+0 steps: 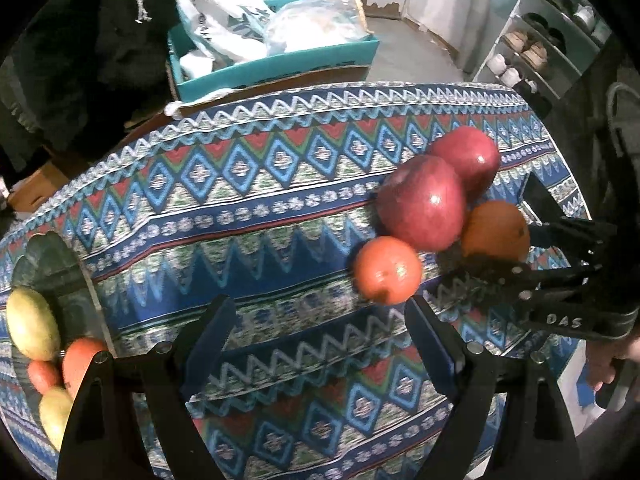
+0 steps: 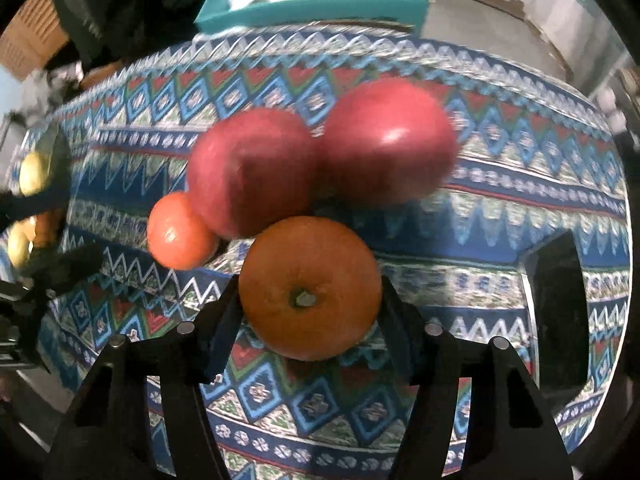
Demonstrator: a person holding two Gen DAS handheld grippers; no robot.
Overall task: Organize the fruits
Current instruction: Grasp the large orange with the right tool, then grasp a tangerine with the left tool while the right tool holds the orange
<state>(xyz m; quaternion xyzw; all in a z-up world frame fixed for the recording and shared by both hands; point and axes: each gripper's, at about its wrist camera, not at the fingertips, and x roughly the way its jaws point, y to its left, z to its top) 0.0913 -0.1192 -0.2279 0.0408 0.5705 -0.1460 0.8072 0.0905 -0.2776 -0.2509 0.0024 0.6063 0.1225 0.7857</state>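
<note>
A round table [image 1: 280, 200] is covered by a blue, red and green patterned cloth [image 2: 500, 208], and the loose fruit is gathered toward its right side. Two red apples [image 2: 248, 168] are seen touching one another at the far side of the group. Just near of them sits the orange [image 2: 310, 288], stem end up, and it is gripped by the right gripper [image 2: 310, 300], whose pads are pressed against its left and right flanks while it appears to rest on the cloth. A smaller tomato-like fruit [image 1: 387, 270] lies to the left of the orange, touching the nearer apple. At the far left edge of the table a glass bowl [image 1: 86, 276] is seen, already holding yellow-green and orange fruit. The left gripper [image 1: 316, 320] is held released, nothing between its fingers, hovering near the small fruit. For the step in hand to be done well, the orange is best lifted straight up before being carried across, so that the neighbouring apples are not nudged; a firm but gentle squeeze is judged wise, since the rounded skin could slip.
</note>
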